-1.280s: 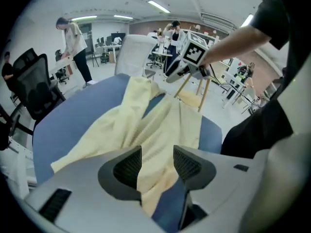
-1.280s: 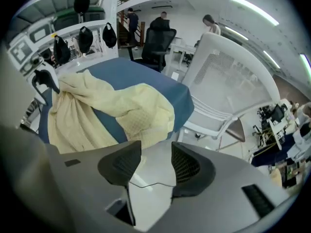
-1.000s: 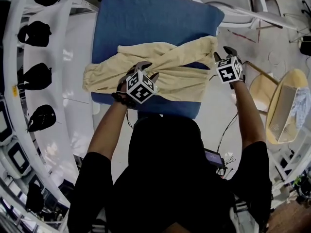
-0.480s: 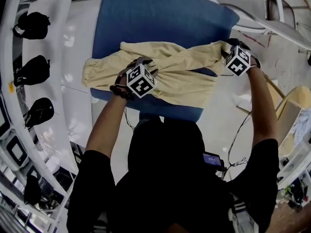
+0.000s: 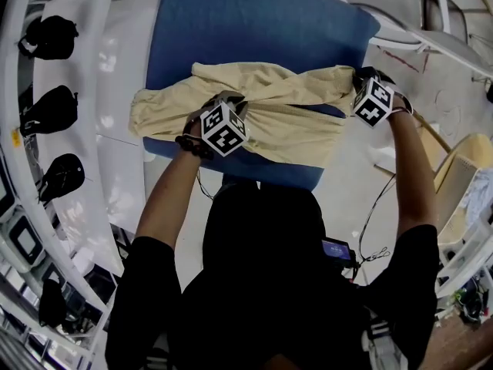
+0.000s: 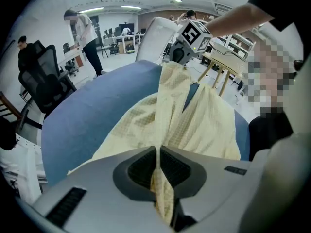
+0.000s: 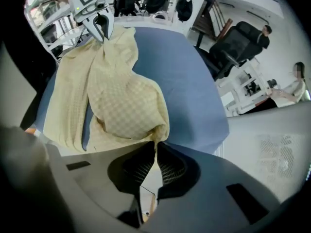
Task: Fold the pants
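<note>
Pale yellow pants (image 5: 269, 114) lie crumpled across a blue padded table (image 5: 254, 29). My left gripper (image 5: 226, 101) points down at the middle of the pants. Its jaws have just been closing and now pinch a fold of the fabric (image 6: 163, 198). My right gripper (image 5: 360, 77) is at the pants' right end, near the table's right edge. Its jaws have also just been closing and grip the cloth's edge (image 7: 156, 139). The pants (image 7: 116, 101) stretch between the two grippers. Each gripper shows in the other's view: the right gripper (image 6: 181, 58), the left gripper (image 7: 100, 29).
Black bags (image 5: 52, 37) hang on a white rack left of the table. A wooden chair (image 5: 462, 183) stands at the right. A black office chair (image 6: 46, 84) and people stand further off in the room. The table's near edge (image 5: 262, 174) is by my body.
The right gripper moved up to the pants' right end and rolled. The left gripper sank onto the middle of the pants. Both now pinch fabric.
</note>
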The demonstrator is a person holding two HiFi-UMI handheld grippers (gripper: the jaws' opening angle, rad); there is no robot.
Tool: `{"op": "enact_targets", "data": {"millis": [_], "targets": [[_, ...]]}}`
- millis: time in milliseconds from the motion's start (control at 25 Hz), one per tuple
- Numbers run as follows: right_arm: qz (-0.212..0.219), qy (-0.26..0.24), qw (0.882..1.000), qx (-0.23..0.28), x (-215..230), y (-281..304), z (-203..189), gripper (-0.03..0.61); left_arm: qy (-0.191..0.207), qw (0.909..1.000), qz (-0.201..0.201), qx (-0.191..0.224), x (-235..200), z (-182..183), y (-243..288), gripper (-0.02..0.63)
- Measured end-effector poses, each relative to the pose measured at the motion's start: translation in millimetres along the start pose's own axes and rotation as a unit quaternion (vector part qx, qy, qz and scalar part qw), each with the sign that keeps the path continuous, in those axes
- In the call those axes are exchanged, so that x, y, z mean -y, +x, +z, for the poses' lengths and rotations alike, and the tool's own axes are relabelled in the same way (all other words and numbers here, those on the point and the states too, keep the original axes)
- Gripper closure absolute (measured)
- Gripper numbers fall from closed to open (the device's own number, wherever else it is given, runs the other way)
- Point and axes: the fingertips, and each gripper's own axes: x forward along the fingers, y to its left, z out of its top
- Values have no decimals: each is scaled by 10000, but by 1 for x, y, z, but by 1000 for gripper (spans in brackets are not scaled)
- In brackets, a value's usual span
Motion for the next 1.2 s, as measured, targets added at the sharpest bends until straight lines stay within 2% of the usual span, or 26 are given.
{"op": "enact_targets", "data": {"millis": [120, 280, 480, 560, 720, 880, 1040, 1120, 1200], "targets": [[-666, 423, 9967, 166, 3, -26, -16, 558, 196, 9996, 24, 178, -5, 5, -17, 571], [-1708, 575, 9835, 160, -12, -64, -43, 558, 638, 9970, 189, 405, -2, 7, -41, 570], [-2305, 1103, 9668, -26, -69, -91, -76, 558, 1278, 9903, 209, 507, 28, -6, -60, 569], [-2359, 1265, 9634, -117, -99, -94, -85, 558, 1539, 9871, 144, 417, 46, -15, -59, 569], [-2174, 1491, 9638, -411, -156, -87, -101, 557, 2024, 9790, 103, 241, 77, -31, -56, 569], [-2249, 1800, 9542, -802, -190, -78, -118, 557, 2304, 9730, 35, 133, 99, -48, -48, 569], [-2222, 2031, 9466, -1155, -221, -64, -130, 557, 2863, 9580, 183, 7, 118, -56, -43, 569], [-2144, 2199, 9426, -1311, -235, -56, -137, 557, 2997, 9539, 135, -53, 127, -61, -40, 569], [-2030, 2437, 9371, -1455, -247, -49, -146, 558, 2993, 9541, 45, -86, 136, -62, -37, 569]]}}
